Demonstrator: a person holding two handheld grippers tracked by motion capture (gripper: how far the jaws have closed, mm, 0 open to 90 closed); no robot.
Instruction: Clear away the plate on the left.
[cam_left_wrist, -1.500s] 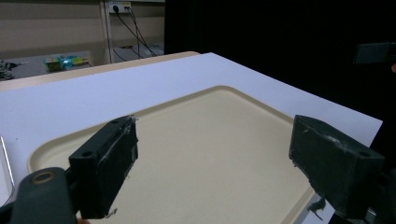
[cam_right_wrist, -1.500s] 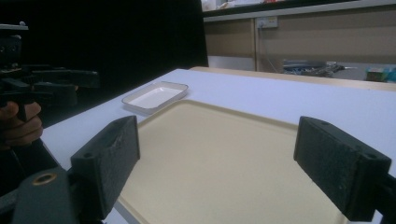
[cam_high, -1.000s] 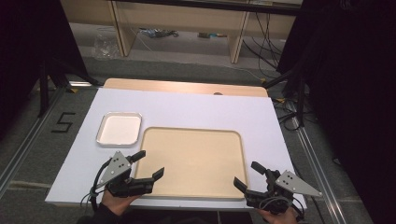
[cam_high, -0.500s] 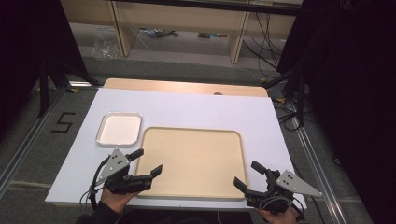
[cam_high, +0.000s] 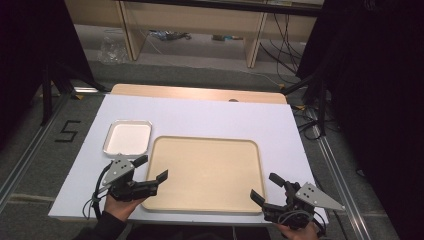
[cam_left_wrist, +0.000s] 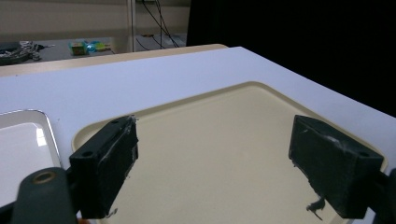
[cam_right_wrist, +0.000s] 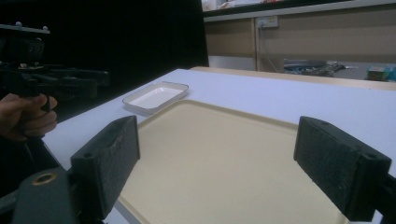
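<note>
- The left gripper (cam_high: 154, 169) hangs over the near left corner of the tray (cam_high: 207, 172), its jaws spread wide with nothing between them.
- The right gripper (cam_high: 266, 187) sits at the tray's near right corner, jaws likewise spread and empty.
- The tray lies flat near the front edge of the table (cam_high: 200, 112), about midway between its left and right edges, and it is bare inside.
- The dish (cam_high: 128, 138) rests just beside the tray's far left corner, close to the table's left edge; it too holds nothing.
- In the left gripper view the tray (cam_left_wrist: 219, 140) spreads out beyond the open jaws, with the dish (cam_left_wrist: 23, 154) at the left edge of the view.
- In the right gripper view the tray (cam_right_wrist: 224, 158) lies ahead, with the dish (cam_right_wrist: 156, 97) beyond it.
- Progress, as I judge it: the work looks barely begun. Both grippers flank the tray's near side, as if to take it by its rim, but neither has closed on it; the grasp and any lift or shift are left to do.
- Count: two grippers, one tray, one dish, one table.
</note>
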